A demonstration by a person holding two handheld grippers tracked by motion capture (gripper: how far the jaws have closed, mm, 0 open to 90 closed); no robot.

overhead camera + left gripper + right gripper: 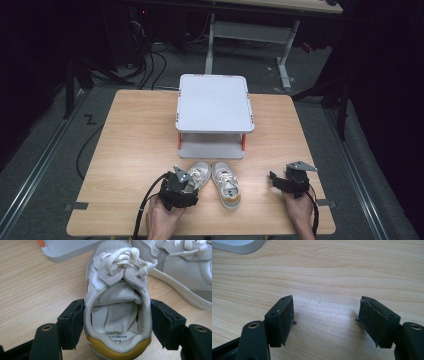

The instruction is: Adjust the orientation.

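Observation:
Two small white children's shoes with yellow heels lie side by side at the table's front middle, toes toward the rack. In the left gripper view the left shoe (117, 290) sits heel first between the jaws, with both pads pressed on its sides. So my left gripper (117, 322) is shut on that shoe (201, 172), and in the high view this gripper (187, 179) covers the heel. The right shoe (226, 184) (182, 267) lies free beside it. My right gripper (281, 179) (325, 320) stands open over bare wood to the right of the shoes.
A white two-level rack (214, 102) with orange posts stands at the back middle of the wooden table (135, 145), its lower shelf (65, 250) just beyond the shoes' toes. A corner of the rack (237, 246) lies ahead of the right gripper. Cables and desk legs are beyond the table.

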